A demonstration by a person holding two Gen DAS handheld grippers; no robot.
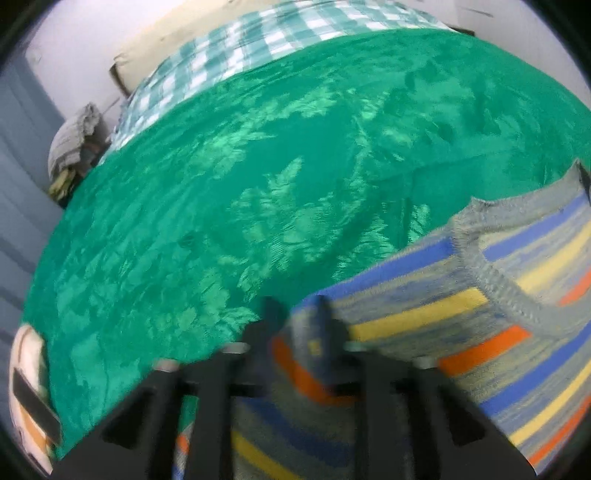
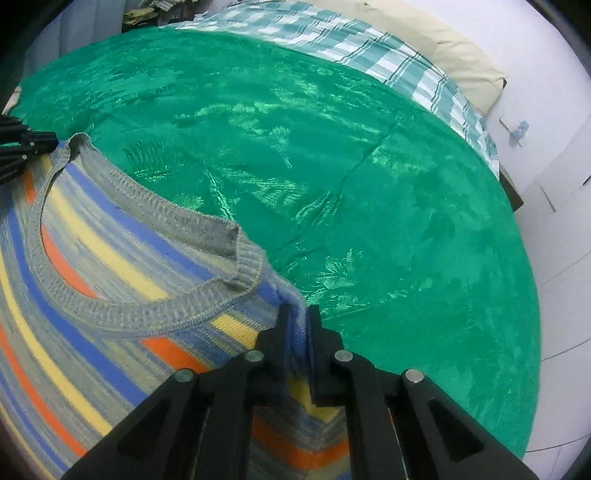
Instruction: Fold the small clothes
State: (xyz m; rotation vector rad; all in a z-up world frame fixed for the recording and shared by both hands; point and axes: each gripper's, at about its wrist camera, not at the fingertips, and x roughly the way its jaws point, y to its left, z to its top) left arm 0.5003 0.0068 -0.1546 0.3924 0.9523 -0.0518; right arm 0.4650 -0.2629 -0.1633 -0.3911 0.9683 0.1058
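1. Two handheld grippers each pinch one shoulder of a small striped sweater [image 2: 92,280], one on either side of its grey ribbed neckline [image 2: 155,314].
2. Right gripper [image 2: 297,321]: its black jaws are clamped on a bunched ridge of blue-edged knit at the shoulder just beside the collar. A sliver of cloth fills the narrow gap between them.
3. Left gripper [image 1: 295,314]: the view is blurred, but its jaws appear closed on the opposite shoulder, with orange and blue fabric gathered between them. In the right wrist view it shows as a dark shape at the far end of the neckline [image 2: 22,147].
4. Sweater position: it lies at the near side of a bed, on a shiny green bedspread [image 2: 332,166] with a leaf pattern. The stripes run blue, yellow, orange and grey. The body of the garment trails back toward the cameras and out of sight.
5. Beyond the green bedspread are a teal checked sheet [image 2: 332,33] and a cream pillow [image 2: 443,40] against a pale wall.
6. Progress, as a judgement: the fold looks barely begun. The neckline is open and spread wide, no crease or doubled layer is visible near the collar, and both shoulders are only gripped. Whether the hem or sleeves are already folded cannot be seen.
7. Left to do, most likely: carry the shoulders over, fold, and flatten.
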